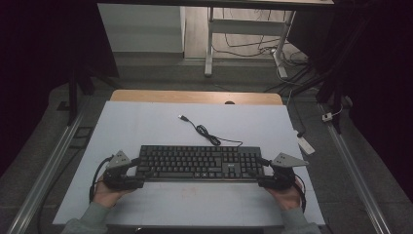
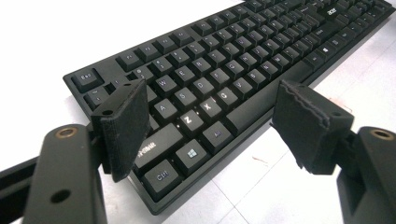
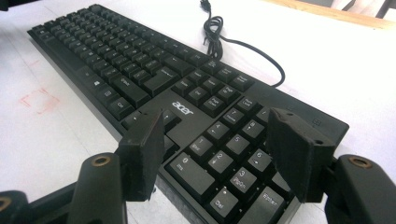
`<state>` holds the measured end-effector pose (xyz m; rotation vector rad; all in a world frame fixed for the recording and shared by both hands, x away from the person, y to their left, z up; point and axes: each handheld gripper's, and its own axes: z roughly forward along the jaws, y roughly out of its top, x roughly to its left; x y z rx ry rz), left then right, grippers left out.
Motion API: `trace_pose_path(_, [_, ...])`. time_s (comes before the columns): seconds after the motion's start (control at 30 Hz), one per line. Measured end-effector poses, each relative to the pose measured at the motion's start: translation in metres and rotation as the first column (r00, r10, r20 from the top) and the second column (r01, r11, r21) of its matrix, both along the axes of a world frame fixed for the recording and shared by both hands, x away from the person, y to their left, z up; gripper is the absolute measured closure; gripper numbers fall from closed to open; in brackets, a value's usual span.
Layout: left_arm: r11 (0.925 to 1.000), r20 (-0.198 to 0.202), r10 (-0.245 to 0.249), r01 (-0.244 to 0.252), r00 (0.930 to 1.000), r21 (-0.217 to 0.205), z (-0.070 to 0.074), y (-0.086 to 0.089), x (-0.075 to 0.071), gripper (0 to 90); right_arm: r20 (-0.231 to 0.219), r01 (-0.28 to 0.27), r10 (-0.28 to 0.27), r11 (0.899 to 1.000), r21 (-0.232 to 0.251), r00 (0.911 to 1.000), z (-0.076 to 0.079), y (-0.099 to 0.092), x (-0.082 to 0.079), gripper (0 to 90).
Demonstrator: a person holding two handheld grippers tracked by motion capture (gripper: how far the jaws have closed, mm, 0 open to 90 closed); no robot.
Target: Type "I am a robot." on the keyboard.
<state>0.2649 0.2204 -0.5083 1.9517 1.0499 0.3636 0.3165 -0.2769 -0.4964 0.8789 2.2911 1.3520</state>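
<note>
Left gripper view: left gripper (image 2: 208,123) is seen w/ jaws wide apart, straddling the near left corner of the keyboard (image 2: 219,74); one pad hangs over the Tab/Caps area, the other sits off the front edge above the white mat (image 2: 261,191). No pad can be seen pressing the case; whether the left pad grazes the keys can't be told.

Right gripper view: right gripper (image 3: 217,154) is likewise held w/ jaws fully apart, over the numpad end; one pad is by the arrow-key zone, the other over the numpad's far column. Nothing is clamped.

Keyboard: black, full-size, white legends, maker's logo printed above the arrow cluster, thin flat case. It is laid flat across the near-middle of the mat, long edge parallel to the person's side. In the high view the left gripper (image 1: 122,173) and right gripper (image 1: 277,175) are placed at its two short ends, each in a hand.

Count: 1 keyboard (image 1: 199,162), 2 grippers, 1 cable (image 1: 207,132), 1 USB plug (image 1: 181,117).

Around: the cable is run from the keyboard's back edge, w/ a small coil, out to the plug lying loose farther back on the mat. A faint red square mark (image 3: 38,100) is printed on the mat before the keyboard. A wooden table edge (image 1: 195,96) shows behind the mat; desk legs and floor cables lie beyond. Nothing is seen blocking either gripper.
</note>
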Motion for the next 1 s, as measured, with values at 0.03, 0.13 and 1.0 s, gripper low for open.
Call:
trace_pose_path(0.03, [1.0000,0.000,0.000,0.000,1.0000,0.000,0.000,0.000,0.000,27.5,0.000,0.000,0.000,1.000,0.000,1.0000,0.000,0.000,0.000,37.4])
trace_pose_path(0.13, [1.0000,0.003,0.000,0.000,1.0000,0.003,0.001,0.000,0.001,27.4,0.000,-0.007,0.007,1.000,0.000,1.0000,0.000,0.001,0.000,37.4])
trace_pose_path(1.0, [0.9999,-0.013,-0.012,0.012,0.9998,0.001,0.001,-0.001,0.000,28.5,-0.010,-0.004,0.004,1.000,0.000,0.9999,0.002,0.013,-0.005,38.5])
